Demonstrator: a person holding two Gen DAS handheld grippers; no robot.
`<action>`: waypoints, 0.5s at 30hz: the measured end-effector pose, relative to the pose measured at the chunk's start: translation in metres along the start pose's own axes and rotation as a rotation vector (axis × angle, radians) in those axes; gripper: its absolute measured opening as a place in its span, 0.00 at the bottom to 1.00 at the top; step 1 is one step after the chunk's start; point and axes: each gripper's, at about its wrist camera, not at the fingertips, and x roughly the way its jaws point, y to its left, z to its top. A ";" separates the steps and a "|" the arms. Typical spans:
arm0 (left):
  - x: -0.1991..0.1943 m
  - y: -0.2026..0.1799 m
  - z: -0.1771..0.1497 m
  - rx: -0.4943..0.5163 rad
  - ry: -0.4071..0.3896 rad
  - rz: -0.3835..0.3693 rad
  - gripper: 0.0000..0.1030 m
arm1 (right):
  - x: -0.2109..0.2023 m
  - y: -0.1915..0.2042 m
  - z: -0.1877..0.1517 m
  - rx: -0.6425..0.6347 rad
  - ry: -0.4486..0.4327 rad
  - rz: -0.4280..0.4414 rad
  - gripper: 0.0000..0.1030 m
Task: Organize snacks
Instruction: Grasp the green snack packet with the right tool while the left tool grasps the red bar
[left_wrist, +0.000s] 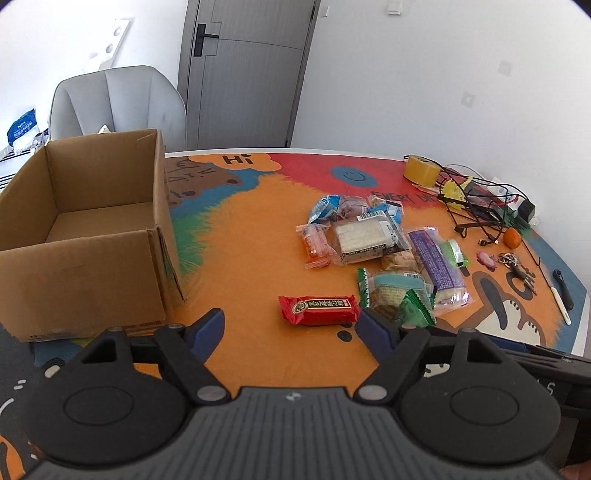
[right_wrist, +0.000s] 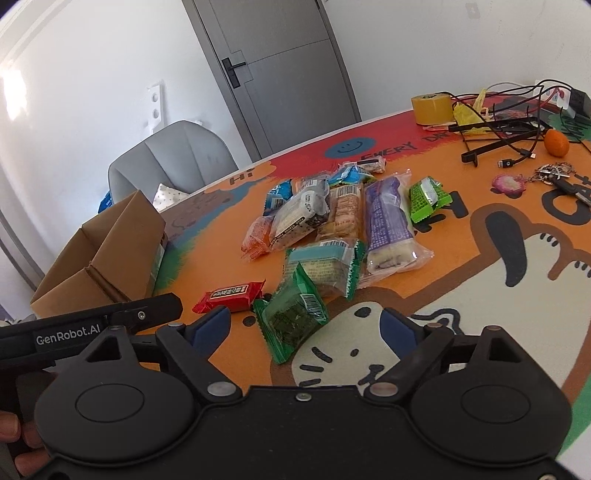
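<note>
An open, empty cardboard box (left_wrist: 92, 236) stands on the table's left; it also shows in the right wrist view (right_wrist: 107, 266). A pile of wrapped snacks (left_wrist: 384, 251) lies at mid-table, also in the right wrist view (right_wrist: 332, 218). A red snack bar (left_wrist: 319, 309) lies apart, just ahead of my left gripper (left_wrist: 291, 326), which is open and empty. My right gripper (right_wrist: 304, 325) is open and empty, with a green snack packet (right_wrist: 291, 321) on the table between its fingertips. The red bar (right_wrist: 231, 295) lies left of it.
A colourful cartoon mat (left_wrist: 258, 229) covers the table. At the far right are a tape roll (left_wrist: 421, 171), tangled cables and a wire stand (left_wrist: 480, 206), an orange (left_wrist: 512, 237), keys (left_wrist: 517, 266) and a pen (left_wrist: 563, 293). A grey chair (left_wrist: 118, 103) stands behind the box.
</note>
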 end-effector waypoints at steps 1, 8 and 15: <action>0.004 0.001 0.002 -0.002 0.004 0.008 0.74 | 0.004 0.001 0.001 0.003 0.003 -0.001 0.85; 0.023 0.007 0.006 -0.012 0.033 0.032 0.73 | 0.025 -0.001 0.003 0.035 0.008 0.008 0.79; 0.038 -0.001 0.009 -0.007 0.049 0.025 0.73 | 0.032 -0.014 -0.001 0.077 0.015 0.039 0.38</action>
